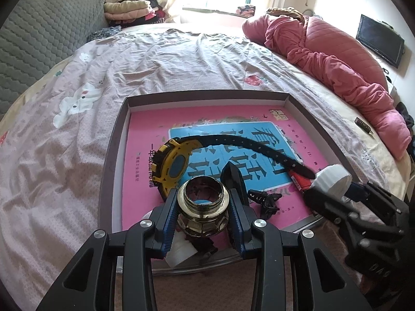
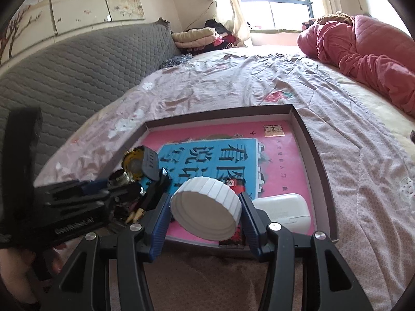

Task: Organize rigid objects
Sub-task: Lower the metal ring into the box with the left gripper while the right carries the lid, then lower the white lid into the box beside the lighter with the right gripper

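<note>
My left gripper [image 1: 203,202] is shut on a small open glass jar [image 1: 203,207] and holds it over the near edge of a shallow brown box [image 1: 111,155]. My right gripper [image 2: 206,207] is shut on a white ribbed lid [image 2: 207,207], also above the box's near edge; the lid also shows in the left wrist view [image 1: 332,180]. In the box lie a pink and blue book [image 1: 233,140], a yellow watch with a black strap [image 1: 176,160], a black hair clip [image 1: 264,199] and a white case [image 2: 285,212].
The box [image 2: 319,160] sits on a bed with a pinkish printed sheet [image 1: 64,134]. A pink quilt [image 1: 337,64] lies along the right side. A grey padded headboard [image 2: 77,64] stands at the left, folded clothes [image 1: 135,10] at the far end.
</note>
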{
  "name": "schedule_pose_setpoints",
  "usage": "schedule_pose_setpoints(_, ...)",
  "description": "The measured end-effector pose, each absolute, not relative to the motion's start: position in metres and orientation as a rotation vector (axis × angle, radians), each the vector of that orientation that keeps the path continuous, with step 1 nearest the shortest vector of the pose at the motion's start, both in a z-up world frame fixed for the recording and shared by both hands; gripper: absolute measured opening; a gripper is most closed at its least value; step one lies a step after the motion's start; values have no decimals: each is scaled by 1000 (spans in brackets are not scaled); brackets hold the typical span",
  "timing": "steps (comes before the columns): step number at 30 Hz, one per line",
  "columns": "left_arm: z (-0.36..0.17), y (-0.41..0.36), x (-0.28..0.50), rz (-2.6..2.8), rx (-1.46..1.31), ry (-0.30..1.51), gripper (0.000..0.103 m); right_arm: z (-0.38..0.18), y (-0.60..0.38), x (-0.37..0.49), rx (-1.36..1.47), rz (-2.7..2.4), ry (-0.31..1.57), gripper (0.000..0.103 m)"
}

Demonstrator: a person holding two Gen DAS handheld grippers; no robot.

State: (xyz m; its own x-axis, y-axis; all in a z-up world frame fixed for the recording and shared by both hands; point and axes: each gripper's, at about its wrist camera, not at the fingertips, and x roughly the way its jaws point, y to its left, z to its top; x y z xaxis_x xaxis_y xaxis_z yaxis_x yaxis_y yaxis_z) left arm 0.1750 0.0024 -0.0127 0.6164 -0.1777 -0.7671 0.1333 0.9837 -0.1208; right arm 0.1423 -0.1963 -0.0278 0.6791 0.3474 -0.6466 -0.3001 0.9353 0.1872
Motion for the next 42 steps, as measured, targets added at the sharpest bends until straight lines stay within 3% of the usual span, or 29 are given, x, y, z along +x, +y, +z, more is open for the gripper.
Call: schedule_pose_setpoints(42,-10,-7,176,-202,-51,906,38,-41,-167,148,-25,462,765,52)
